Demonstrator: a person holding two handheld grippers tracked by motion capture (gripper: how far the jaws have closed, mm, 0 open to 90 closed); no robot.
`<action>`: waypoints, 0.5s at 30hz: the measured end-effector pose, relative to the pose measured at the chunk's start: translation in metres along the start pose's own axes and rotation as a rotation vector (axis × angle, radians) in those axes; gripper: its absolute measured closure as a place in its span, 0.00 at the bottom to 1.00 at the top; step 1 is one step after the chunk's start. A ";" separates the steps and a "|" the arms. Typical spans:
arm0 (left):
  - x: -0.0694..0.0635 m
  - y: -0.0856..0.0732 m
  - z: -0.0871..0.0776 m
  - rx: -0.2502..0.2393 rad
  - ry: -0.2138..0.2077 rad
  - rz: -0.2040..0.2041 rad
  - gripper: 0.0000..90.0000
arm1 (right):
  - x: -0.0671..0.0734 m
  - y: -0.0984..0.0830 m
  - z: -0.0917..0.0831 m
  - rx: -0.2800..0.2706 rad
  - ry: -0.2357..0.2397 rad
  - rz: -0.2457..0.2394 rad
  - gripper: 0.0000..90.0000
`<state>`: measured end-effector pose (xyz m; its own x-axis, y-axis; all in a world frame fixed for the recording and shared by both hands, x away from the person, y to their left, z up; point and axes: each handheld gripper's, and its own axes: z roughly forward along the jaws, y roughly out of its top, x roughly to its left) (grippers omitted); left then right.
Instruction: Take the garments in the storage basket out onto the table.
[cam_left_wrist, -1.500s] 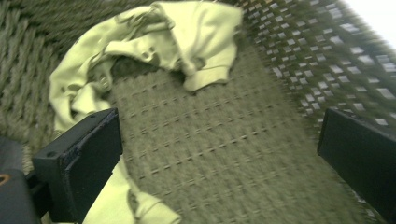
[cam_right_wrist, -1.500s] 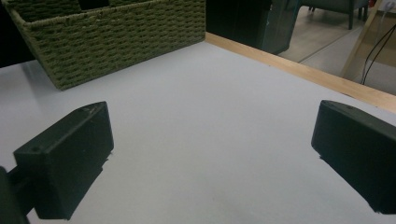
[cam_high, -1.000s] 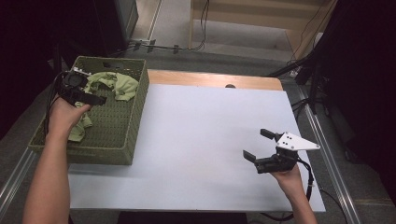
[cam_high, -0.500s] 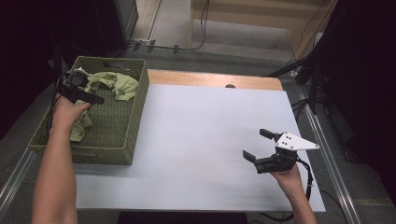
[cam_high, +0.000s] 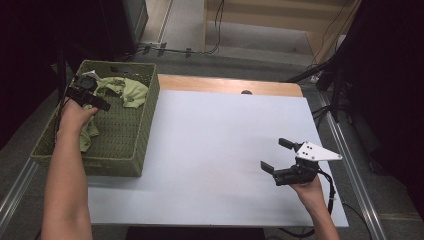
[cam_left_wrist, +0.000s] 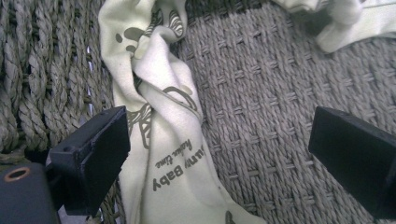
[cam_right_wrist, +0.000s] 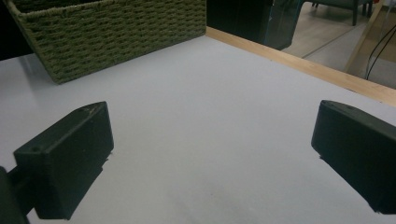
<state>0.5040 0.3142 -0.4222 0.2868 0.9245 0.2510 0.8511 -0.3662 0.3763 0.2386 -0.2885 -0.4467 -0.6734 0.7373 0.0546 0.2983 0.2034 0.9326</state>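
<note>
A pale green printed cloth lies crumpled in a woven olive basket at the table's left. My left gripper hangs inside the basket over the cloth's left part, open. In the left gripper view the cloth, with dark printed letters, runs between the spread jaws of my left gripper, close to the left one, on the basket floor. My right gripper is held open low over the white table at the front right, with nothing between its jaws.
More of the green cloth lies under the person's left forearm in the basket. The basket wall stands far ahead of the right gripper. A wooden strip edges the table's back. Cables lie on the floor behind.
The left hand has shifted slightly inside the basket, gripper still open over the cloth. The right gripper has stayed in place.
</note>
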 end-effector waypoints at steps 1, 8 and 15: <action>0.001 0.000 0.001 0.008 0.001 -0.002 0.07 | 0.000 0.000 0.000 0.004 -0.002 0.007 0.00; 0.003 0.003 0.006 0.023 0.026 0.000 0.07 | 0.000 -0.001 0.002 0.013 -0.002 0.011 0.00; 0.002 0.005 0.011 0.050 0.046 0.018 0.08 | 0.000 -0.001 0.003 0.012 -0.001 0.004 0.00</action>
<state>0.5134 0.3159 -0.4297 0.2831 0.9114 0.2988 0.8671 -0.3764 0.3263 0.2408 -0.2869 -0.4491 -0.6714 0.7388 0.0579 0.3088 0.2078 0.9281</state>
